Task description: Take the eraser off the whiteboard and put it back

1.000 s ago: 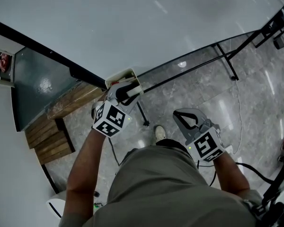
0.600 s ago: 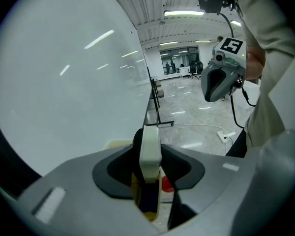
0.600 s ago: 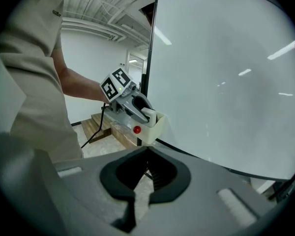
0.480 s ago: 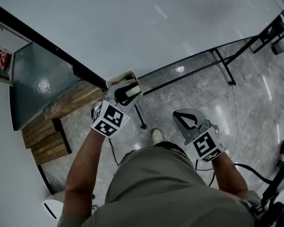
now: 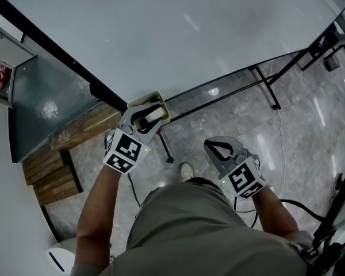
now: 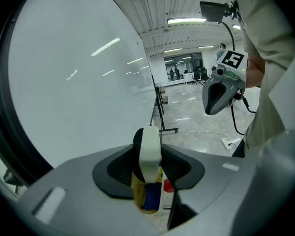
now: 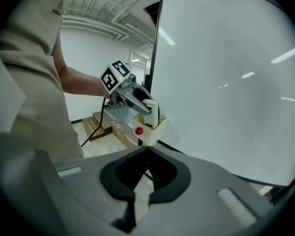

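My left gripper point(image 5: 150, 113) is shut on the white eraser point(image 5: 154, 114), which has black felt on one side. It holds the eraser just above the cream holder box point(image 5: 139, 100) fixed at the lower edge of the whiteboard point(image 5: 161, 27). In the left gripper view the eraser point(image 6: 150, 144) stands upright between the pads, over the holder point(image 6: 136, 185) with a blue marker point(image 6: 150, 199) and a red cap point(image 6: 168, 186). The right gripper view shows the same grip: eraser point(image 7: 150, 107), holder point(image 7: 152, 132). My right gripper point(image 5: 213, 143) is shut on nothing, out over the floor.
The whiteboard's black stand legs point(image 5: 263, 82) run along the marble floor. Wooden steps point(image 5: 52, 174) and a dark green panel point(image 5: 43, 102) lie to the left. A white cable point(image 5: 282, 154) trails on the floor at right, and a power strip point(image 6: 231, 142) lies there too.
My left gripper has lifted slightly with the eraser, so more of the eraser shows above the holder. The right gripper has kept still and shut.
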A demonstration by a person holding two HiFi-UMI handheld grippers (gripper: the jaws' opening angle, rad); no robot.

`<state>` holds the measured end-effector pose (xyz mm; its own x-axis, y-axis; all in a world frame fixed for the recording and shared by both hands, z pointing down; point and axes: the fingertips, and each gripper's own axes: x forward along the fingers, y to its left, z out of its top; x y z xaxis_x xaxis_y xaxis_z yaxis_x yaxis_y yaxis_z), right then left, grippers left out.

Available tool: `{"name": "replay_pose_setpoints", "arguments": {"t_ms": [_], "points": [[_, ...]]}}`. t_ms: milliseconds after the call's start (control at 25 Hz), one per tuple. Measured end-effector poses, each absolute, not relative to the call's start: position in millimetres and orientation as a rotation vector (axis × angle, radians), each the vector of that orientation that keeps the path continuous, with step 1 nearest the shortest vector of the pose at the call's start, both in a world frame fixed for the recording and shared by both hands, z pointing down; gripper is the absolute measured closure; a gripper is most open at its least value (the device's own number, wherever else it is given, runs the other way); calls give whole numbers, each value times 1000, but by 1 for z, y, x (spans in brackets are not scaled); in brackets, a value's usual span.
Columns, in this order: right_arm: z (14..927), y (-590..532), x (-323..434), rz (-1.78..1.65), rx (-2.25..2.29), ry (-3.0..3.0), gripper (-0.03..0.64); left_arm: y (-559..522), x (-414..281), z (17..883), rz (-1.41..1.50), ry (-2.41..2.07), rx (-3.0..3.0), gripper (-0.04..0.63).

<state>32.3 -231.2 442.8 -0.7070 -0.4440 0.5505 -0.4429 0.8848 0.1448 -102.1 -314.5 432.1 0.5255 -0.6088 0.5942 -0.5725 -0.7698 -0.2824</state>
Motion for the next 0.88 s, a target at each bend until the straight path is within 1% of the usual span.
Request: {"name": "replay_pose_setpoints", "arguments": {"t_ms": [600, 880], "points": [[437, -227, 23, -25, 599, -2473, 615, -309, -112, 383, -996, 1102, -2638, 434], [430, -197, 8, -48, 614, -2455, 615, -273, -118, 344, -876, 1082, -2627, 434]]}}
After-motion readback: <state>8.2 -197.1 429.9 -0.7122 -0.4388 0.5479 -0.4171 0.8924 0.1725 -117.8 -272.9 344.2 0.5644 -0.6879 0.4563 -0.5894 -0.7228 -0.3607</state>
